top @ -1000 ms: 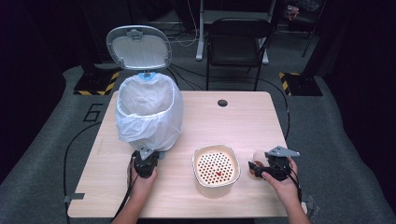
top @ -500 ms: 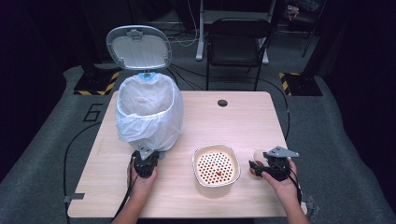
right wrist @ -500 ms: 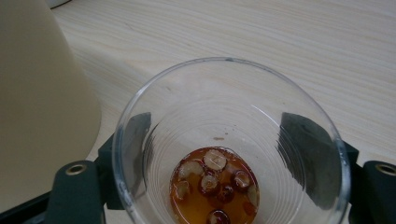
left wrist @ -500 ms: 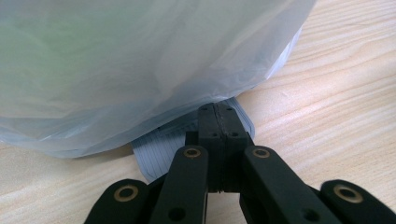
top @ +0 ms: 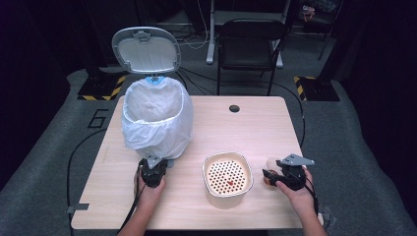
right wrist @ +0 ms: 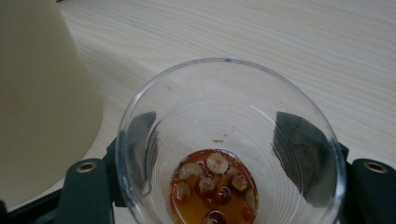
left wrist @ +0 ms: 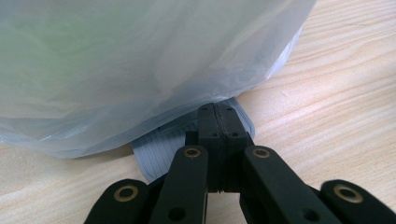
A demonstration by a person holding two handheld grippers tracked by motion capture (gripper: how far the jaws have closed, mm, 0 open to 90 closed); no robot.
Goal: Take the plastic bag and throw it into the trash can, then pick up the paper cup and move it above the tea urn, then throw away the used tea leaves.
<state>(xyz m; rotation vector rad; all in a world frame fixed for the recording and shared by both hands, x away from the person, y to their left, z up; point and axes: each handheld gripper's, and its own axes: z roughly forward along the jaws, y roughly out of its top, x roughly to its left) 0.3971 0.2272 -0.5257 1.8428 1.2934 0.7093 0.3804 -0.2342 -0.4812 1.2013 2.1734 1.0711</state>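
Observation:
A bin lined with a white bag point(top: 157, 118) stands at the table's back left, its lid point(top: 146, 49) up. My left gripper point(top: 154, 163) is shut, and its tips point(left wrist: 217, 112) rest on the bin's grey ribbed pedal point(left wrist: 156, 151) under the bag point(left wrist: 140, 56). At the right, a clear cup point(right wrist: 224, 102) holds amber liquid with red and pale fruit pieces point(right wrist: 215, 186). My right gripper point(right wrist: 222, 140) has just been closing, and its jaws grip that cup point(top: 271, 166) on both sides. A cream strainer bowl point(top: 227, 177) sits between the hands, just left of the cup.
The bowl's cream wall point(right wrist: 42, 93) stands close beside the cup. A round cable hole point(top: 234, 108) sits near the table's point(top: 275, 128) far edge. A black chair point(top: 248, 44) stands behind the table, and cables trail from both grippers off the near edge.
The right gripper's jaws have drawn in slightly around the cup. Both hands, the bin and the bowl stay where they were.

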